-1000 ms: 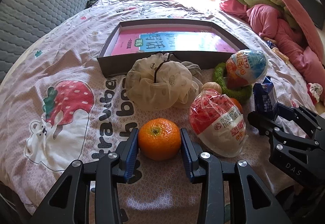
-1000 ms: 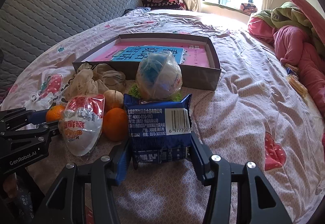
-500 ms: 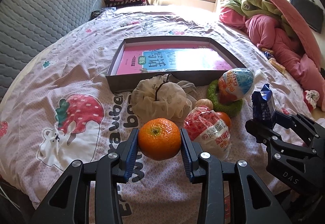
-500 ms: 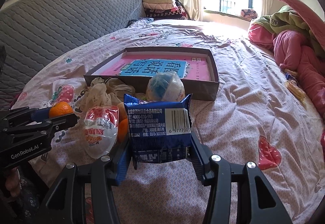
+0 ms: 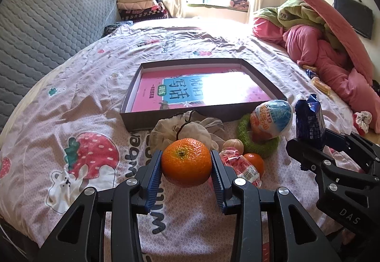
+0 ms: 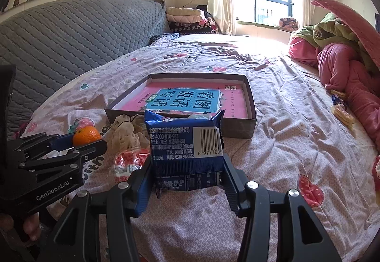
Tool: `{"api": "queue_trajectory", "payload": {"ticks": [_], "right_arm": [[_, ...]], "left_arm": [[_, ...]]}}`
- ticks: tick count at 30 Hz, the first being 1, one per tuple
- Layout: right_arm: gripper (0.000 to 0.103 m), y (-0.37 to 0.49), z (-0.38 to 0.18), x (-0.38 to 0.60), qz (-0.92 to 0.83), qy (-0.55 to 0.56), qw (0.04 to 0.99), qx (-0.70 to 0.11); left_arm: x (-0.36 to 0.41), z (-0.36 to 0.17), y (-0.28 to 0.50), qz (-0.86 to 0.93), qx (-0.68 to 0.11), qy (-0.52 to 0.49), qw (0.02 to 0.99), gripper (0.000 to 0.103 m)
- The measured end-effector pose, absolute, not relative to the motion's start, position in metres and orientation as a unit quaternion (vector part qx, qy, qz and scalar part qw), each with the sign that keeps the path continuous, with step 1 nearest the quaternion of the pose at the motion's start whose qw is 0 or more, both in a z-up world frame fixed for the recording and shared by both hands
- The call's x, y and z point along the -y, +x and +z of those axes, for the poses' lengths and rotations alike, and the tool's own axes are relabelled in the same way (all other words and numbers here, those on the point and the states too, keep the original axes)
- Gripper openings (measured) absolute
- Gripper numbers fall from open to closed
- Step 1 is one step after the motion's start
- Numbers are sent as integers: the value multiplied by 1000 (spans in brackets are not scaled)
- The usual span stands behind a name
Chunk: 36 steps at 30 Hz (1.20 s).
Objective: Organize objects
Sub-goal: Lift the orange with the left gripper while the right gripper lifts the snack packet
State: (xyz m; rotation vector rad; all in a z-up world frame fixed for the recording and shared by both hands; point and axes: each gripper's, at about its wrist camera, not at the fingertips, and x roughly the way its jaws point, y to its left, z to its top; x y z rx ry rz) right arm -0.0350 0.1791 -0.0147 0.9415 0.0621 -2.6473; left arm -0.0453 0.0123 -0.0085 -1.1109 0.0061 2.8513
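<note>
**Both grippers lifted, each carrying one item toward the box**

Since a second ago, both grippers have risen off the bedspread with their loads. Left gripper (image 5: 187, 168) has its jaws closed about halfway on a mandarin orange (image 5: 186, 162), pinched at its widest part so it cannot roll out. Right gripper (image 6: 187, 176) clamps a blue snack packet (image 6: 186, 150) by its side edges, upright, barcode facing the camera. Ahead lies a shallow grey box (image 5: 262, 79) holding a pink workbook (image 5: 152, 93), likely the destination. Left on the bed (image 5: 95, 95) before it: a mesh pouch (image 5: 171, 130), a green ring (image 5: 258, 145), two surprise eggs and small fruit.
</note>
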Motion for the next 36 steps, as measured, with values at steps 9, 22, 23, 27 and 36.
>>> {"api": "queue_trajectory", "payload": {"ticks": [9,22,23,27,36], "right_arm": [[53,-50,-4,-178,-932,326,155,-17],[53,-75,11,-171,-936,324,138,-30],[53,-76,12,-171,-936,322,137,-31],[53,-81,16,-169,-938,319,132,-35],[53,-95,24,-173,-942,309,126,-32]], "left_arm": [[-11,3,-63,935,8,-353,42,40],[-1,16,-89,937,20,-349,26,40],[-1,16,-91,937,20,-348,26,40],[-1,17,-94,937,20,-347,26,40],[-2,21,-105,940,18,-340,19,40]]}}
